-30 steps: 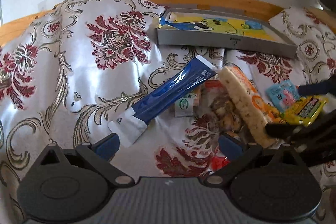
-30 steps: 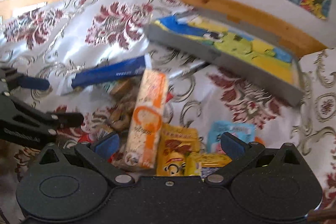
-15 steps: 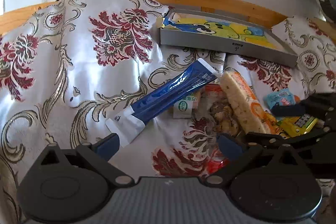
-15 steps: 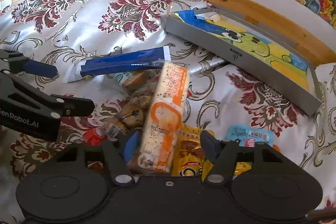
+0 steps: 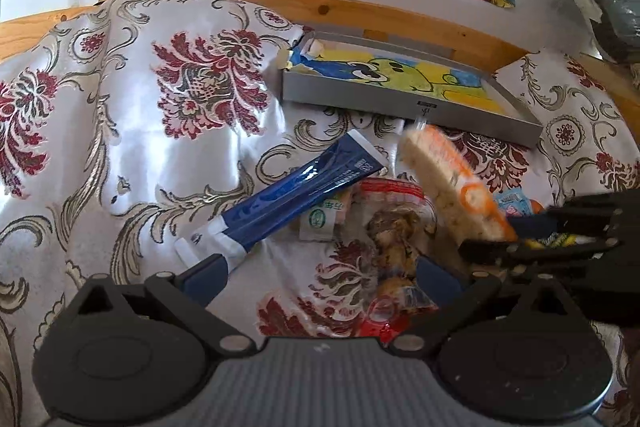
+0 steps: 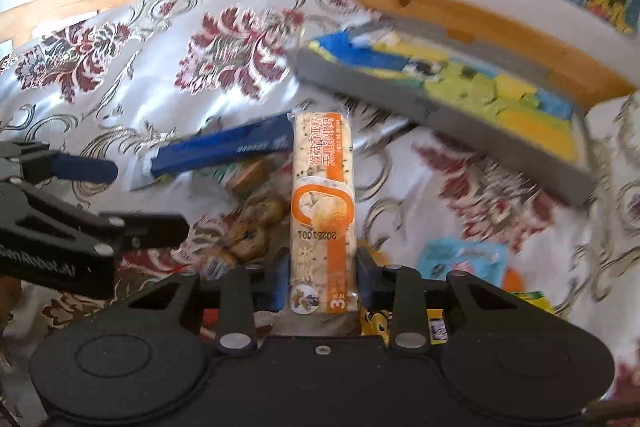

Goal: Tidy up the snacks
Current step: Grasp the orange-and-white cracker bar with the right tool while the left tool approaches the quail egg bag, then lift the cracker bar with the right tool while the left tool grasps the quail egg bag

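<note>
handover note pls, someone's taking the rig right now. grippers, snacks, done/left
Right gripper: shut on the orange cracker pack, near its lower end, pack pointing forward toward the grey tray.
Left gripper: open, holds nothing, hovering over the cloth near the blue tube pack.
On the cloth: blue tube pack, clear bag of brown snacks, small green-label packet, light blue packet, yellow packets.
Done: nothing visible in the tray yet.
Left: probably place the cracker pack, then the other snacks.
</note>
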A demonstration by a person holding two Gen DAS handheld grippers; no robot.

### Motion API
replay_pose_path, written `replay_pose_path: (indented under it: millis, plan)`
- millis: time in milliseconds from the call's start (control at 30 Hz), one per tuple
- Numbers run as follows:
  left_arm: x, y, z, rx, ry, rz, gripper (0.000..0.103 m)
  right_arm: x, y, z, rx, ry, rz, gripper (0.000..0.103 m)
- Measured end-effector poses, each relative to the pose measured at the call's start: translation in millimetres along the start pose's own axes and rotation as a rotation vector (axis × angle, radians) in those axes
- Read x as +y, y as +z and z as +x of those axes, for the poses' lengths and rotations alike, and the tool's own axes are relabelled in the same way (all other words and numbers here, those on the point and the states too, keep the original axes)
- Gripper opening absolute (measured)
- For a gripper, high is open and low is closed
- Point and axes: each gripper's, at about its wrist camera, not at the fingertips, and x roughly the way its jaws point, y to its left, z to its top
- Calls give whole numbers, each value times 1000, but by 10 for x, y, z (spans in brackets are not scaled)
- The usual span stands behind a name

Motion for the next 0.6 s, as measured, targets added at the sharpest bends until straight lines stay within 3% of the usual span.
replay_pose_path:
  millis: [133, 300, 600]
  plan:
    - [-113, 0, 46, 25, 12, 30, 102, -84, 32, -117, -30, -37, -4, 35]
    - [-287, 15, 120, 53, 20, 70, 102, -188, 79, -201, -37, -16, 46, 35]
    - [-546, 75, 403, 117, 34, 137, 99, -307, 281, -227, -113, 16, -38, 35]
